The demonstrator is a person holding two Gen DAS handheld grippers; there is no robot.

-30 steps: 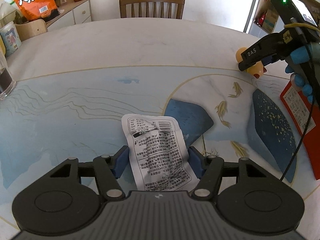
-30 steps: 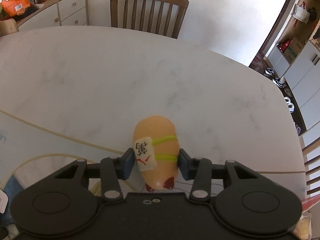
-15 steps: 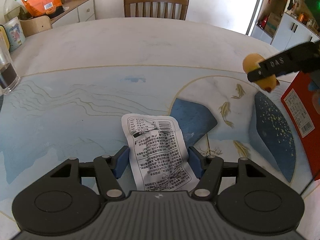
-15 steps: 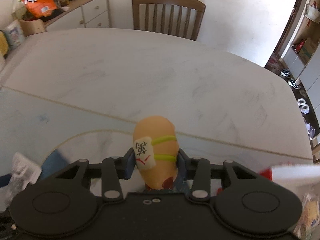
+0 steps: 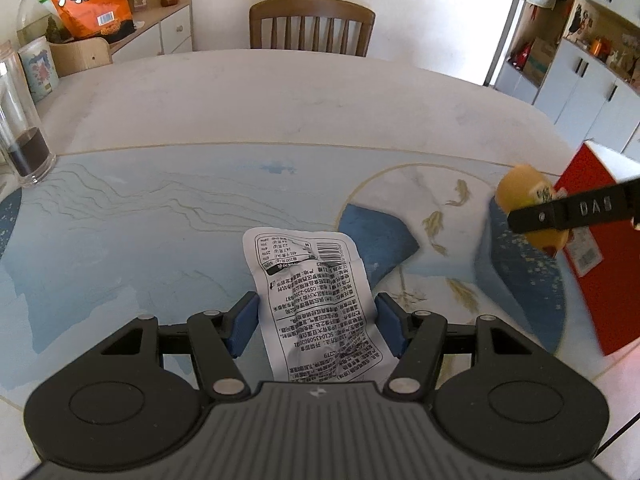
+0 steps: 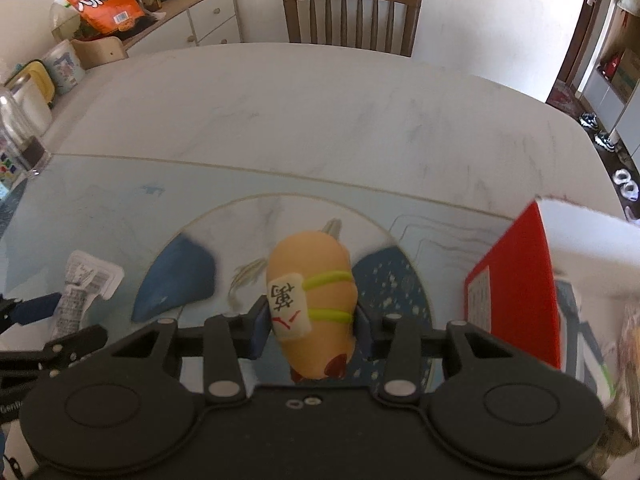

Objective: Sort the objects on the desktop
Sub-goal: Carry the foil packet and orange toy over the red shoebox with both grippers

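Note:
A white snack packet (image 5: 312, 304) with black print sits between the blue pads of my left gripper (image 5: 316, 314), which is shut on it and holds it just above the blue patterned mat (image 5: 120, 240). In the right wrist view the same packet (image 6: 86, 280) shows at the far left. My right gripper (image 6: 310, 324) is shut on an orange soft toy (image 6: 310, 276) with green bands and a white tag. The toy (image 5: 520, 188) hangs in the air beside a red box (image 5: 592, 240), which also appears at the right of the right wrist view (image 6: 516, 288).
A tall glass jar (image 5: 24, 136) with dark contents stands at the table's left edge. A wooden chair (image 5: 312, 24) is at the far side. An orange snack bag (image 5: 88, 4) and tins sit on a sideboard at the back left. The table's far half (image 5: 280, 96) is bare marble.
My right gripper has carried the toy back over the mat, toward the red box, which has come into its view. My left gripper has risen slightly with the packet.

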